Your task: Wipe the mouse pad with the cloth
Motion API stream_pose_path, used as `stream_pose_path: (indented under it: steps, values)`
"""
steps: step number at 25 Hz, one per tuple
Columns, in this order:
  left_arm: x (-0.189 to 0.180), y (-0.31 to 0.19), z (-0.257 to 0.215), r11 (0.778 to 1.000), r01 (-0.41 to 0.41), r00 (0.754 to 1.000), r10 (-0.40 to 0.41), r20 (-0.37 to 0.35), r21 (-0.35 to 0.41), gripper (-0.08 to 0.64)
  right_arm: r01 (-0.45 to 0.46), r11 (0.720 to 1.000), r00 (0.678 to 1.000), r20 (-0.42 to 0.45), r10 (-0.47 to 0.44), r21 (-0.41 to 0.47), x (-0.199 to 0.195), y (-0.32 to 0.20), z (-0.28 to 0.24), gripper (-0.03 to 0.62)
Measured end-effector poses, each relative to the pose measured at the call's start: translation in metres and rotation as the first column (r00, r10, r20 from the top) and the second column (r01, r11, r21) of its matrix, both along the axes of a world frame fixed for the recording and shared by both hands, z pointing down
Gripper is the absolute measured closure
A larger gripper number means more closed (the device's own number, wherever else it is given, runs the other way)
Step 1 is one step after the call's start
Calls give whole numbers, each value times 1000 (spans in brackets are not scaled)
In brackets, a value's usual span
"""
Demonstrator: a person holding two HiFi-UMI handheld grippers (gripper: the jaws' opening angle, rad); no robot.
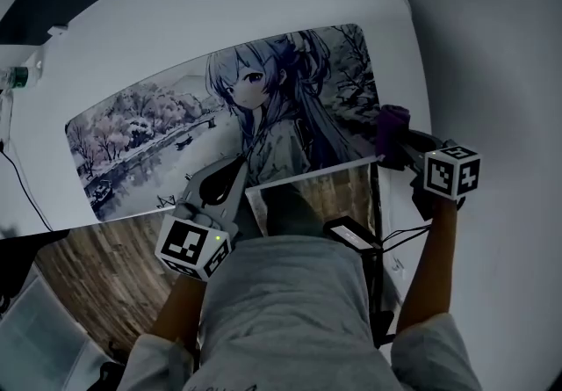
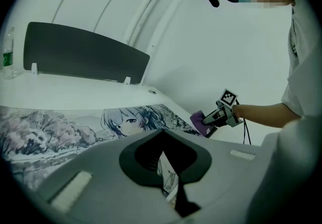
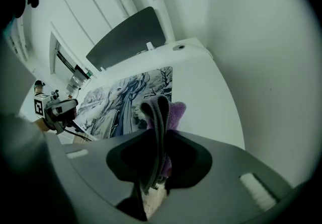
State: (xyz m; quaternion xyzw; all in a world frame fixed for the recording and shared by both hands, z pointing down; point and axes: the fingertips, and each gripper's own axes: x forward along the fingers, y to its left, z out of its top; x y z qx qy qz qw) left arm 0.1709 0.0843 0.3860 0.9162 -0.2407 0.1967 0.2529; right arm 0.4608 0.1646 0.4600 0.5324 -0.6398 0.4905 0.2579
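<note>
Right claw (image 3: 155,135), seen along its own jaws: the jaws are drawn together on the cloth (image 3: 176,112). This is a purple fold pinched between them, with a loose lobe standing out past the tips. In the head view the cloth (image 1: 392,122) sits at the right short edge of the mouse pad (image 1: 167,121), near its front corner. Whether it already presses on the printed surface cannot be told.

Left claw (image 1: 235,171): its jaws are closed with nothing between them. It is poised over the front edge of the pad near the middle, well apart from the cloth.

The pad is a long illustrated mat lying flat on the white table (image 1: 176,38), and it runs away to the person's left.

Judged step: the start of the first wiping pass. To do it well, the loose lobe rather than the jaw tips should meet the pad. Pressure should be light and even, and the strokes long, overlapping and parallel to the long side. The empty left claw is well placed to pin the front edge, since an unweighted mat may creep or ruck under the drag.
</note>
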Motion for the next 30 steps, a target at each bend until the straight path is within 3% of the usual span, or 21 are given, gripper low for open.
stream_pose_path:
  steps: [9, 16, 30]
  values:
    - [-3, 0, 4, 999, 52, 998, -52, 21, -12, 545, 54, 997, 998, -30, -55, -50, -7, -8, 28, 503]
    - [-15, 1, 6, 996, 86, 996, -86, 20, -13, 545, 35, 999, 998, 46, -33, -40, -20, -11, 29, 505]
    - [-67, -3, 0, 993, 117, 993, -117, 3, -11, 543, 118, 992, 991, 69, -115, -47, -103, -27, 32, 505]
